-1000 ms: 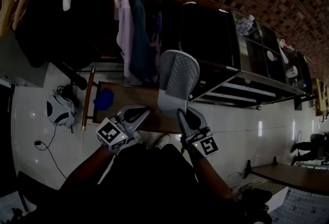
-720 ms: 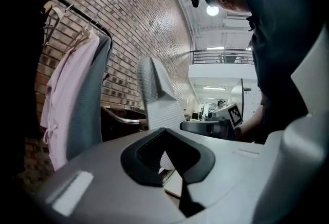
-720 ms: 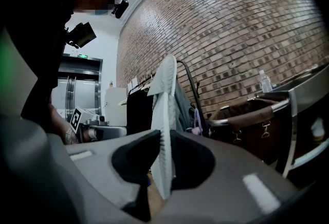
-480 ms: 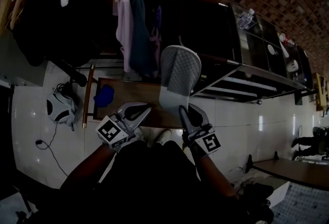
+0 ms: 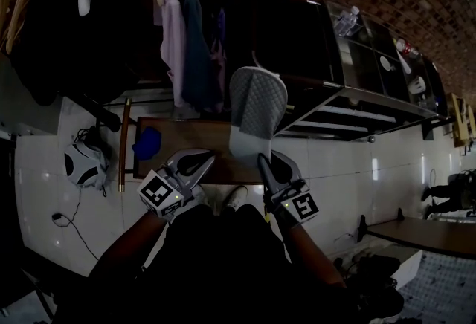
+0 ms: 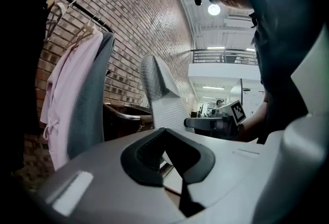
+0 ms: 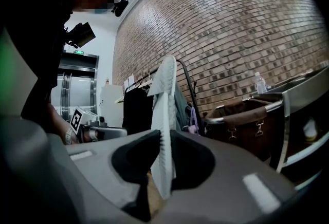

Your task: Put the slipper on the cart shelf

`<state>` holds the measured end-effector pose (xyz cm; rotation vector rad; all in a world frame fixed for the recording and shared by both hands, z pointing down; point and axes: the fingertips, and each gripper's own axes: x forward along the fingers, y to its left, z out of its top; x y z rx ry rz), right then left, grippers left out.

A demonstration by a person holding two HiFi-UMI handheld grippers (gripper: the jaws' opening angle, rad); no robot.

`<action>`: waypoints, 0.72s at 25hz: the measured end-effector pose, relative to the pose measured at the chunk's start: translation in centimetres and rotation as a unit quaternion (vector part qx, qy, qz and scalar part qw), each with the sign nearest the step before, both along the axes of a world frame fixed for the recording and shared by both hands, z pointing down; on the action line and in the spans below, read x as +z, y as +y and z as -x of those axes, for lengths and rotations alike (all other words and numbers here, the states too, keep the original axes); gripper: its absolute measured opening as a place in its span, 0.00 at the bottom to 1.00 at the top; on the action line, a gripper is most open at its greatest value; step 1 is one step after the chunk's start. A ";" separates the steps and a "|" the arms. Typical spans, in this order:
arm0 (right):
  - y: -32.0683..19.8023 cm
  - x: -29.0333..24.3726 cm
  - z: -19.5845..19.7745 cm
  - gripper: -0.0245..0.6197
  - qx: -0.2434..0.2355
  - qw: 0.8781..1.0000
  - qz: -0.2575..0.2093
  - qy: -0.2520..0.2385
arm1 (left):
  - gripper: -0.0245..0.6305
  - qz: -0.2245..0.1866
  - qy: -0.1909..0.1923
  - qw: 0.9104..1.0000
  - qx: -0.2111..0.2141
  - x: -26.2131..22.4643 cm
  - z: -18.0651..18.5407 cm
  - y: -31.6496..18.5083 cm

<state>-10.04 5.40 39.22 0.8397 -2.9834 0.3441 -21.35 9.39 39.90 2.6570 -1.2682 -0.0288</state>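
R gripper (image 5: 266,166) was clamped on the slipper's (image 5: 256,111) end, holding it upright, short of the cart shelf (image 5: 338,116) (prob. so it could go in edge-first). L gripper (image 5: 195,164) was closed & empty.

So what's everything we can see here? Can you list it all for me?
slipper: one, grey, standing upright in the right claw
cart: one, dark with pale shelves, against the brick wall on the right
bottle: one, clear, on top of the cart
clothes: several, pink, blue-grey and black, hanging on a rail at upper left
board: one, brown, low down beyond the claws
blue thing: one, on the board's left end; too dark to name
bag: one, white and black, on the white floor at left
cable: one, black, on the floor near the bag
left claw: grey with black pads, shut, empty
right claw: grey with black pads, shut on the slipper's lower end
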 end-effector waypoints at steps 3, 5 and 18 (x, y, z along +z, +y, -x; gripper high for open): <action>0.2 0.1 -0.4 0.13 0.018 1.000 0.001 0.006 | 0.04 0.003 0.001 1.000 0.013 0.3 0.0 -0.2; 0.5 0.2 -0.9 0.13 0.034 0.999 0.002 0.011 | 0.04 0.003 -0.001 1.000 0.027 0.5 -0.3 -0.3; 1.4 1.4 -6.2 0.13 0.127 0.992 0.009 0.010 | 0.04 0.010 -0.002 0.993 0.119 2.3 -5.8 -0.8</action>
